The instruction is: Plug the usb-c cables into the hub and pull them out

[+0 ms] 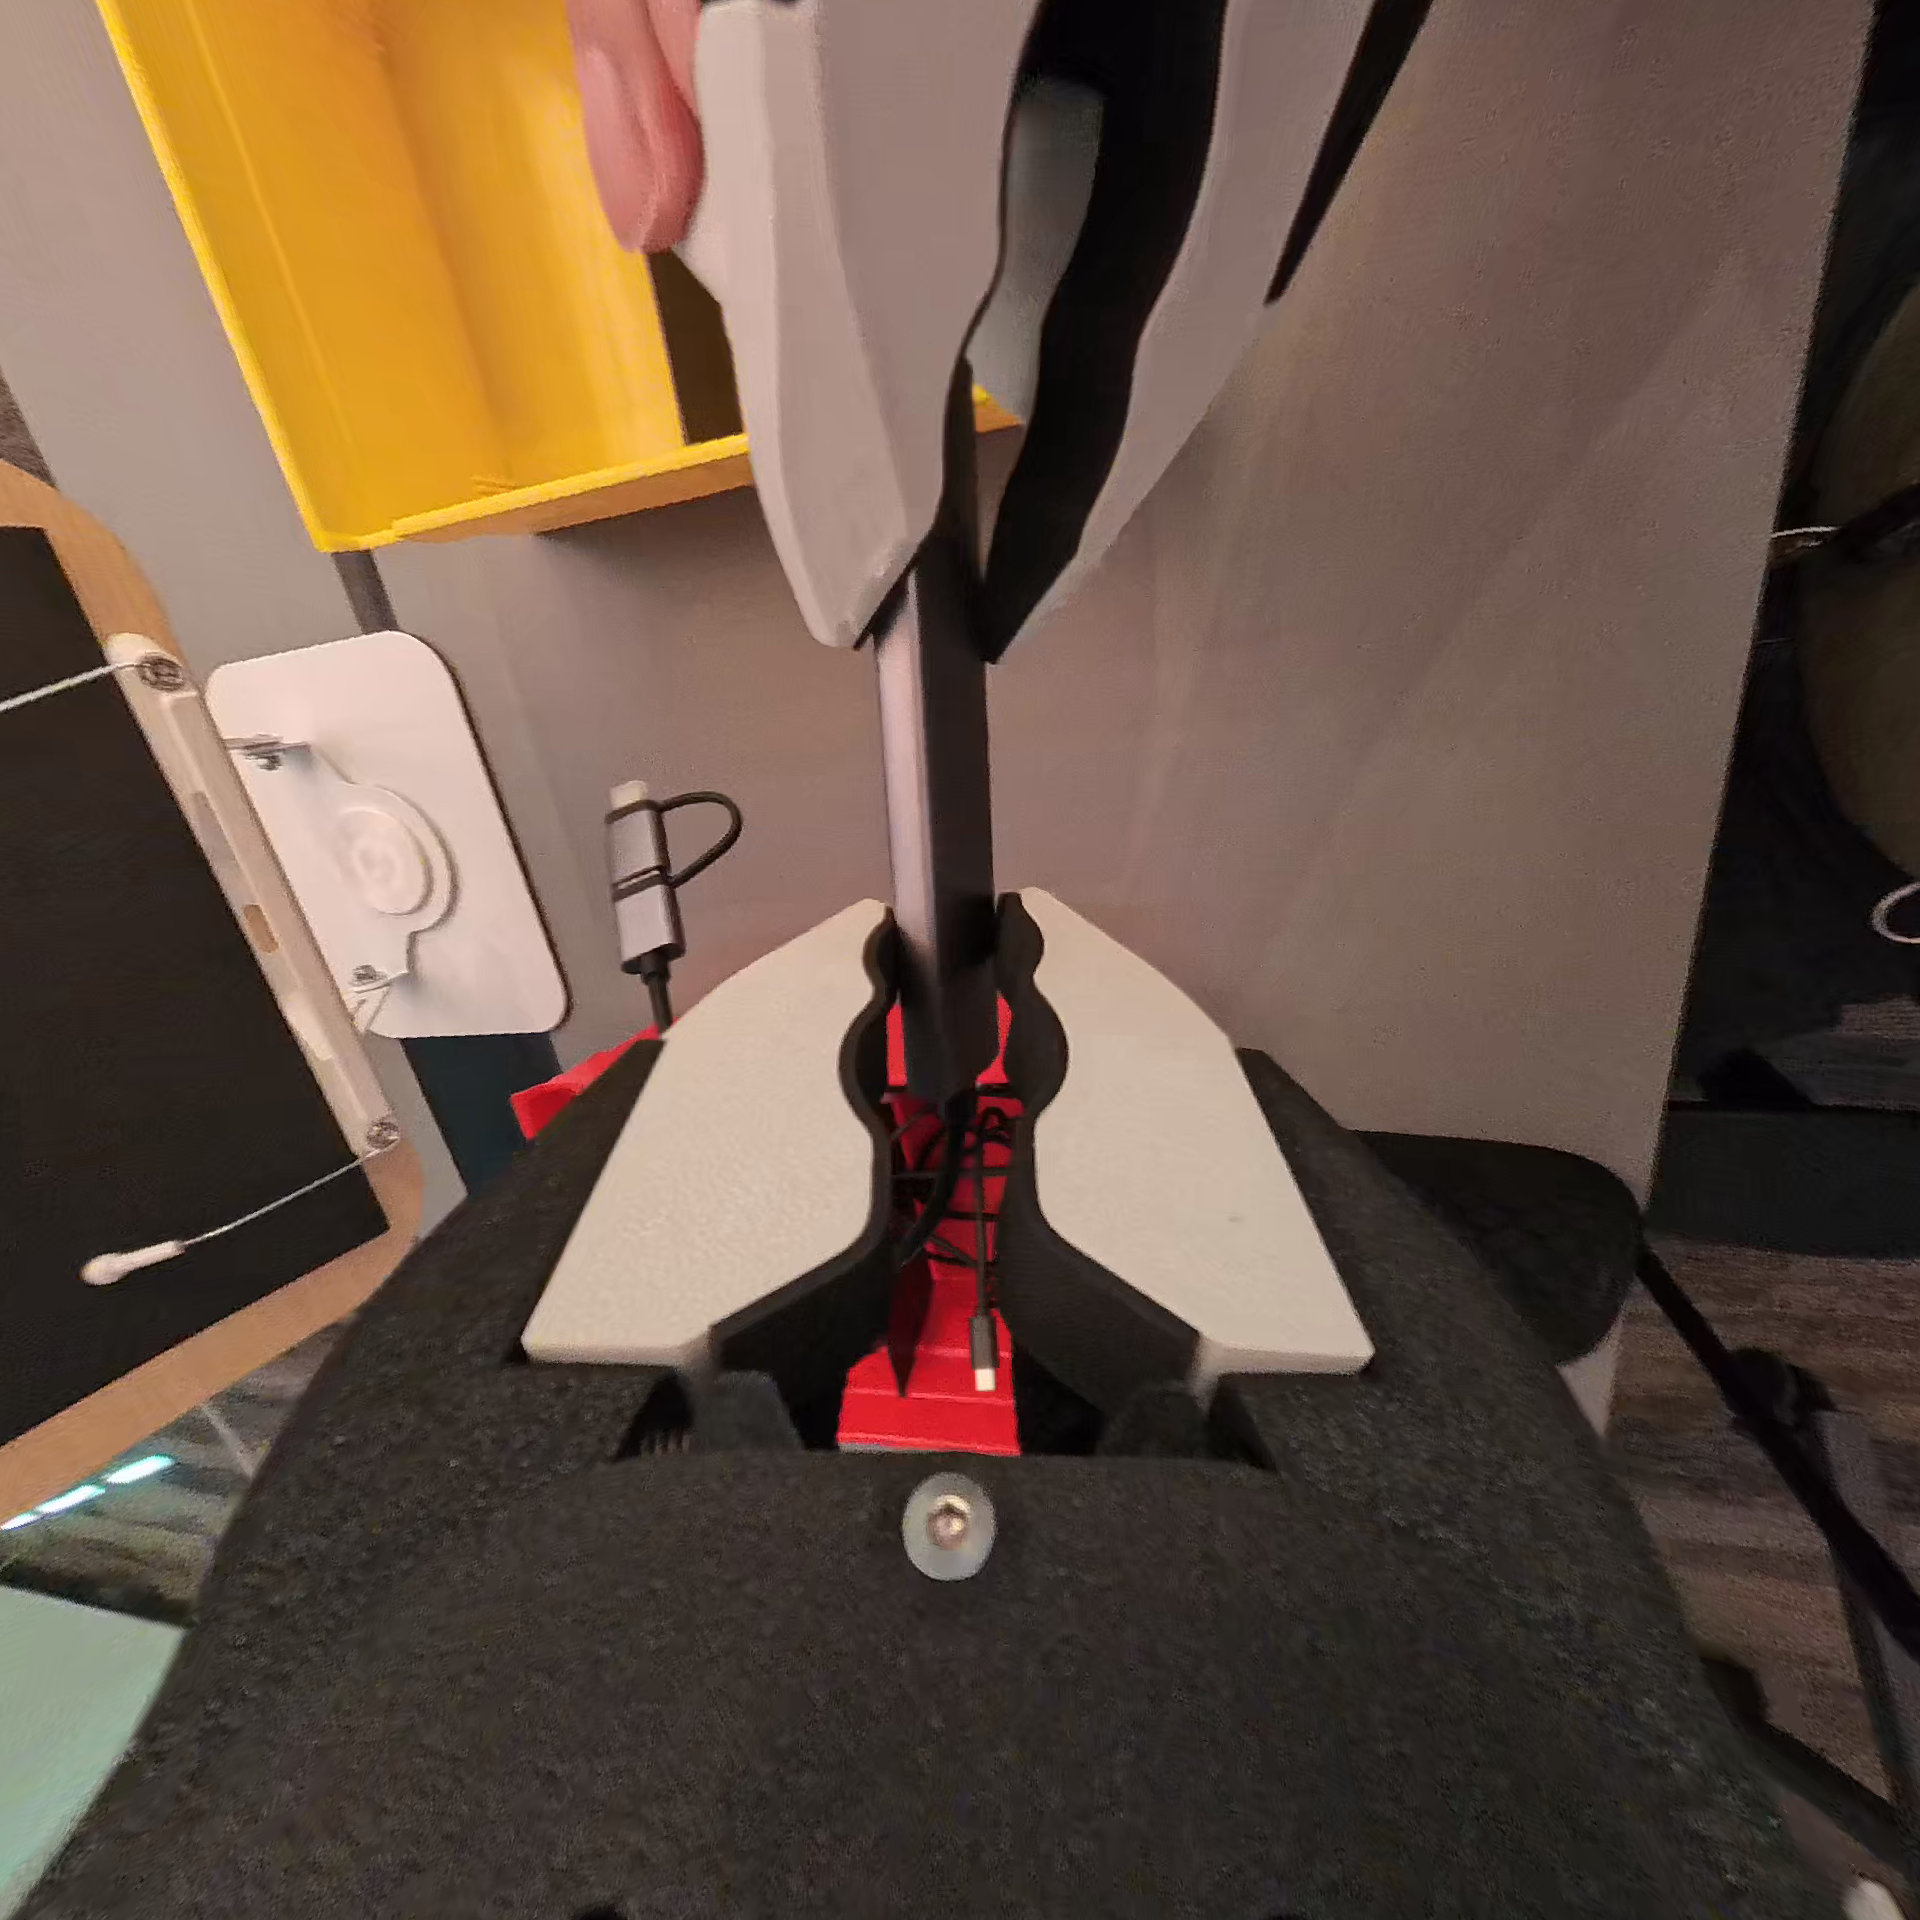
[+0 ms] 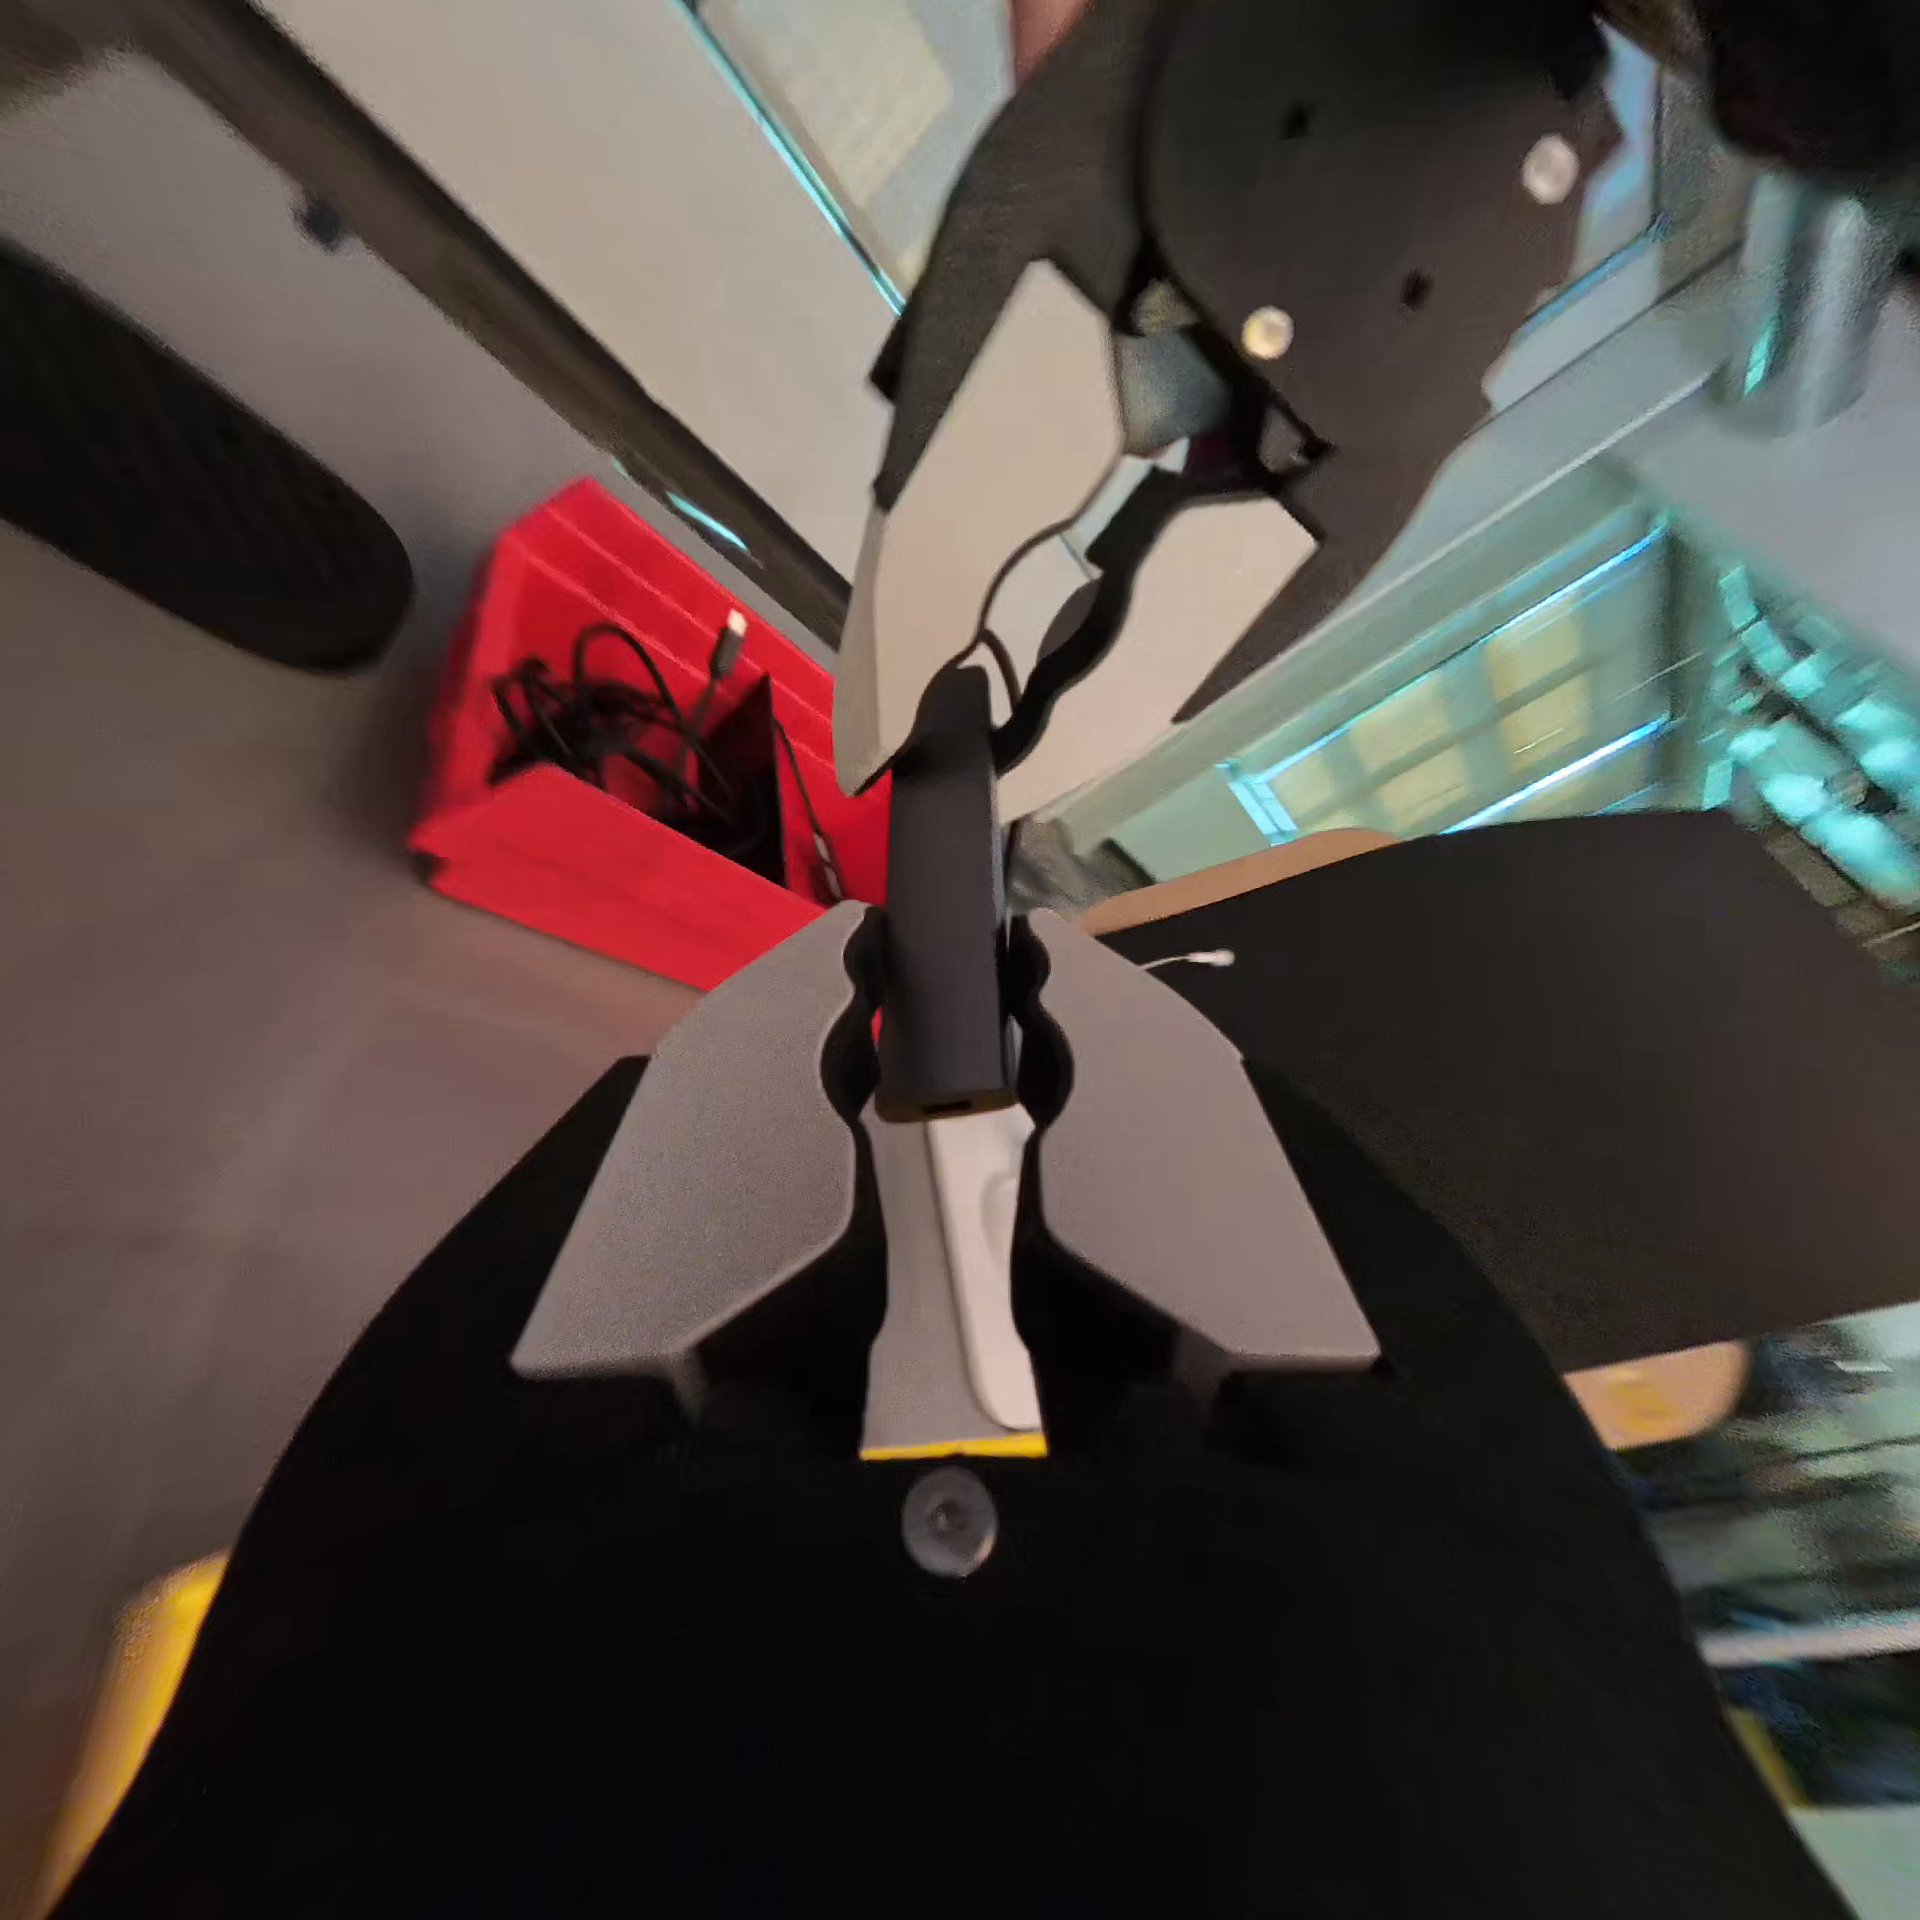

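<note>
A slim dark hub (image 1: 930,790) is held in the air between both grippers. My left gripper (image 1: 945,925) is shut on its near end. My right gripper (image 1: 925,613) comes down from above and is shut on its far end. In the right wrist view the right gripper (image 2: 940,935) clamps the hub (image 2: 940,873), whose open port faces the camera, and the left gripper (image 2: 925,727) holds the other end. A grey adapter plug (image 1: 646,883) on a black lead hangs to the left. Black USB-C cables (image 1: 956,1174) lie tangled in a red bin (image 1: 925,1403), one plug (image 1: 983,1356) showing.
The red bin (image 2: 582,862) with the cables (image 2: 613,727) sits on a grey surface. A yellow bin (image 1: 436,312) stands behind. A white plate (image 1: 384,831) and a wood-edged black board (image 1: 125,935) are at the left. A black padded armrest (image 2: 177,468) is nearby. Some 5 cm of space lies between my two pairs of fingers.
</note>
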The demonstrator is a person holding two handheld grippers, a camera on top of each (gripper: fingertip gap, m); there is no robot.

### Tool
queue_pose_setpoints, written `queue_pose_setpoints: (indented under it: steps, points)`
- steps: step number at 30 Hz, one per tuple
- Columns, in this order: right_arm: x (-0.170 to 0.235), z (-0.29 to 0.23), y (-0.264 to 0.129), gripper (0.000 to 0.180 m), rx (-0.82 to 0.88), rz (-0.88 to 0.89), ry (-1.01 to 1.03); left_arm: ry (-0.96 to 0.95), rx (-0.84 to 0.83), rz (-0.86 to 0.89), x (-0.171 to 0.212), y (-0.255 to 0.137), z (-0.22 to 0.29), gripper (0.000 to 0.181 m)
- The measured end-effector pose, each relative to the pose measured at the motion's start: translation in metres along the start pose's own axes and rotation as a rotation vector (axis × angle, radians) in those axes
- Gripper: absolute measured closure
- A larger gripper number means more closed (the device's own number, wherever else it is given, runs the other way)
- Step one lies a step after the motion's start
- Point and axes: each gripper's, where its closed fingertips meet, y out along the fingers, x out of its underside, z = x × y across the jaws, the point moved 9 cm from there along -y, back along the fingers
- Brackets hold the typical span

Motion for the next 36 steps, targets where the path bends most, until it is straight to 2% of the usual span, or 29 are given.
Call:
queue_pose_setpoints:
  steps: [5,7,9,11,15,17,19,21,24,25,27,28,29,32,33,36]
  points:
    - [0.02,0.018,0.004,0.157,-0.133,0.065,0.458,-0.084,-0.1,0.137,0.015,0.006,-0.007,0.149]
    - [0.031,0.021,0.008,0.158,-0.206,0.078,0.622,-0.126,-0.183,0.21,0.026,0.014,-0.01,0.136]
    - [0.042,0.023,0.013,0.158,-0.277,0.108,0.77,-0.187,-0.214,0.328,0.034,0.025,-0.01,0.139]
    - [0.051,0.021,0.015,0.158,-0.328,0.128,0.805,-0.224,-0.19,0.466,0.037,0.037,-0.006,0.151]
    - [0.061,0.021,0.013,0.157,-0.385,0.103,0.822,-0.27,-0.162,0.611,0.043,0.063,-0.001,0.155]
    - [0.062,0.03,0.0,0.155,-0.341,0.065,0.768,-0.312,-0.132,0.681,0.042,0.069,0.0,0.157]
    - [0.071,0.05,-0.03,0.149,-0.158,-0.032,0.708,-0.363,-0.162,0.685,0.044,0.076,-0.003,0.157]
    - [0.094,0.069,-0.069,0.144,0.072,-0.251,0.694,-0.435,-0.236,0.672,0.048,0.084,-0.008,0.157]
    - [0.152,0.08,-0.12,0.135,0.325,-0.667,0.887,-0.516,-0.27,0.656,0.049,0.096,-0.013,0.157]
    - [0.171,0.077,-0.128,0.132,0.354,-0.765,0.986,-0.551,-0.279,0.647,0.049,0.1,-0.016,0.157]
    - [0.198,0.073,-0.13,0.155,0.392,-0.842,1.128,-0.607,-0.283,0.605,0.05,0.11,-0.023,0.157]
    - [0.207,0.073,-0.125,0.157,0.416,-0.83,1.138,-0.623,-0.276,0.578,0.05,0.116,-0.026,0.157]
    - [0.215,0.071,-0.121,0.156,0.454,-0.864,1.134,-0.625,-0.275,0.544,0.05,0.123,-0.027,0.157]
    - [0.235,0.056,-0.111,0.14,0.413,-1.095,1.138,-0.615,-0.256,0.437,0.05,0.14,-0.033,0.157]
    - [0.236,0.059,-0.11,0.146,0.458,-1.084,1.112,-0.628,-0.256,0.388,0.051,0.144,-0.036,0.157]
    - [0.242,0.056,-0.108,0.141,0.469,-1.221,1.072,-0.677,-0.232,0.289,0.053,0.156,-0.04,0.157]
